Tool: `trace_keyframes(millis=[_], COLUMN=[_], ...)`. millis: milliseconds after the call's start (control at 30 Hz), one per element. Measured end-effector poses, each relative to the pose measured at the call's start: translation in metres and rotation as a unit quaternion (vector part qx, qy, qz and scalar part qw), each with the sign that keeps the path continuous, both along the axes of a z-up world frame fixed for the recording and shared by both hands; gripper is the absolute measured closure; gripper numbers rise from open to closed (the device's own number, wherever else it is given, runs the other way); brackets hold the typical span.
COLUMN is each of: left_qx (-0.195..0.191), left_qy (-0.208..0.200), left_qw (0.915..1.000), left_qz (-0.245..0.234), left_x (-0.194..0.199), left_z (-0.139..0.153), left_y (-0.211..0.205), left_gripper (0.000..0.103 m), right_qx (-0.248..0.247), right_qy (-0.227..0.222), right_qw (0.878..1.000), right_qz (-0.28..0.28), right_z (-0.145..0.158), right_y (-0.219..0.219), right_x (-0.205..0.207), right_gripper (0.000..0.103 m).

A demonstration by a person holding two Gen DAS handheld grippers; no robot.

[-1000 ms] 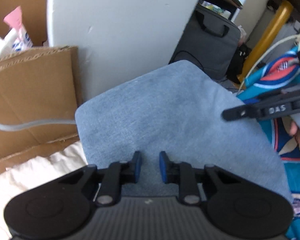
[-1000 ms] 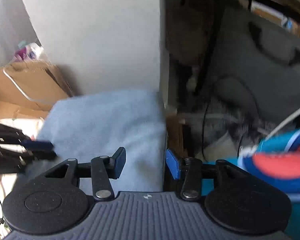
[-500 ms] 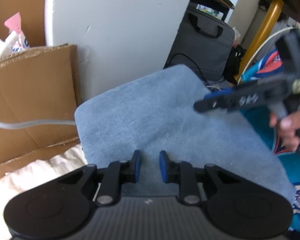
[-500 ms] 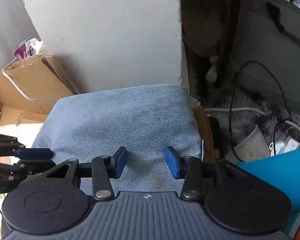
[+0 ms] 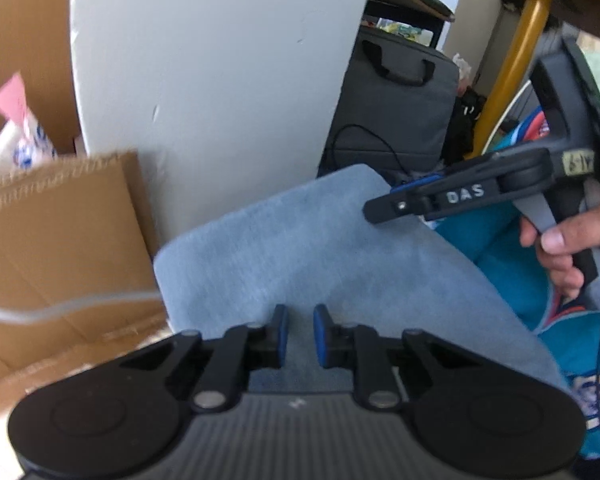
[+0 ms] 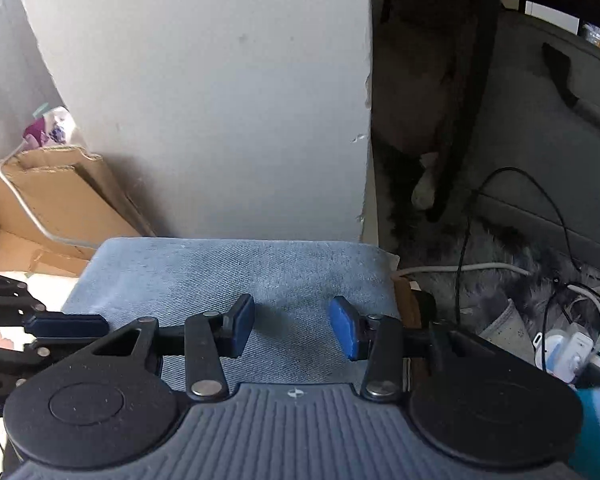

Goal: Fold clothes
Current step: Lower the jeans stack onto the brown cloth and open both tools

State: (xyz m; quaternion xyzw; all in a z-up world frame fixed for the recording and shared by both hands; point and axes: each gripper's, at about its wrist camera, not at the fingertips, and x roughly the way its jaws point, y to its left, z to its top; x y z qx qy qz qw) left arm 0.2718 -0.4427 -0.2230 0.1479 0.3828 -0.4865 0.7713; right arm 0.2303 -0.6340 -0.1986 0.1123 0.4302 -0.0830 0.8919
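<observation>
The folded blue denim (image 6: pixel 236 276) lay flat beside the wall; the left gripper (image 5: pixel 299 336) hovered narrow, the right gripper (image 6: pixel 292 326) wide, both empty, seemingly poised to smooth or regrasp it

A lived-in room of a home, cluttered at floor level. A white wall (image 6: pixel 220 92) is the landmark: left of it stand cardboard boxes (image 5: pixel 56 240), right of it a grey bag (image 5: pixel 392 108), loose cables (image 6: pixel 512 220) on a shaggy rug (image 6: pixel 500 280) and a yellow table leg (image 5: pixel 512 68). Before it lies folded denim (image 6: pixel 236 276).
</observation>
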Motion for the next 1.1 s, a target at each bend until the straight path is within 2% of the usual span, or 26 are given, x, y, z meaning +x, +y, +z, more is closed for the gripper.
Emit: trace_keyframes(millis=[167,333,433,533,600,667,800,900,1033,1100], left_qx=[0.006,0.018,0.024,0.011,0.005,0.003,0.009,0.024,0.015,0.010], left_qy=[-0.016,-0.014,-0.010,-0.008,-0.012,-0.034,-0.032,-0.033,0.000,0.003], left_qw=[0.9998,0.9994,0.9992,0.9996,0.9999,0.9991,0.9980,0.9978,0.9995,0.9997], left_qz=[0.011,0.027,0.030,0.025,0.010,-0.024,-0.054,-0.052,-0.028,-0.023], left_x=[0.005,0.009,0.008,-0.002,-0.013,-0.031,-0.053,-0.057,-0.046,-0.043], left_z=[-0.006,-0.015,-0.008,0.001,0.005,0.009,0.008,-0.004,-0.018,-0.021], left_y=[-0.012,-0.020,-0.020,-0.014,-0.004,0.002,0.008,0.016,0.023,0.024], left_gripper=[0.087,0.084,0.081,0.083,0.083,0.083,0.083,0.082,0.082,0.082], right_qx=[0.009,0.009,-0.001,-0.005,0.010,0.017,0.021,0.020,0.018,0.017], right_qy=[0.013,0.025,0.017,0.011,0.005,-0.003,-0.015,-0.023,-0.034,-0.039], right_qw=[1.000,1.000,0.999,0.998,0.998,0.999,1.000,1.000,0.999,0.999], right_qz=[-0.003,-0.001,0.038,0.065,0.054,0.040,0.015,-0.001,-0.023,-0.033], right_z=[-0.014,-0.001,0.009,0.011,0.010,0.008,0.003,-0.001,-0.006,-0.009], right_y=[-0.002,0.000,0.014,0.030,0.036,0.043,0.056,0.065,0.077,0.083], right_x=[0.002,-0.001,-0.014,-0.032,-0.044,-0.057,-0.083,-0.101,-0.126,-0.138], right_gripper=[0.053,0.053,0.054,0.054,0.054,0.054,0.054,0.054,0.054,0.054])
